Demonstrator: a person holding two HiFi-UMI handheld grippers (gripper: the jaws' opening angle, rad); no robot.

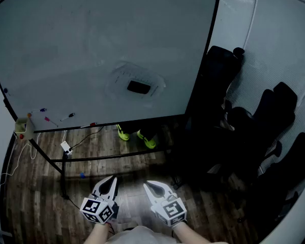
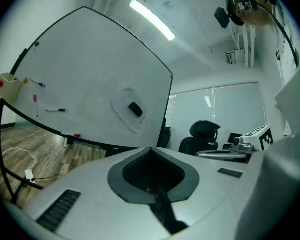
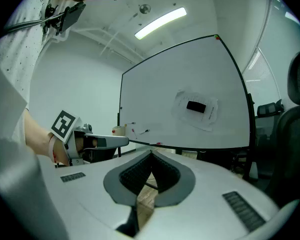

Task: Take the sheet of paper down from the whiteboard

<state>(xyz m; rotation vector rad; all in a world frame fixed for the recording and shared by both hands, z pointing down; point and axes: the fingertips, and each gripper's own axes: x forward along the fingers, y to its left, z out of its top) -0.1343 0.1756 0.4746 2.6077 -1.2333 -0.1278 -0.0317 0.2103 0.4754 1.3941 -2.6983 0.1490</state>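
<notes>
A white sheet of paper (image 1: 123, 79) hangs near the middle of the whiteboard (image 1: 66, 50), with a black block (image 1: 139, 87) sitting on it. Both grippers are low in the head view, well short of the board. My left gripper (image 1: 110, 181) and my right gripper (image 1: 151, 187) are side by side, both shut and empty. The left gripper view looks past its closed jaws (image 2: 151, 150) at the paper (image 2: 121, 100) and block (image 2: 135, 109). Over the shut right gripper (image 3: 151, 155) the paper (image 3: 210, 115) and block (image 3: 196, 106) show far ahead.
Black office chairs (image 1: 234, 111) crowd the right side next to a glass wall. Markers (image 1: 67, 117) and a small holder (image 1: 23, 126) sit at the board's lower left. The stand's crossbar (image 1: 112, 156), floor cables (image 1: 20, 156) and green shoes (image 1: 137, 135) lie below the board.
</notes>
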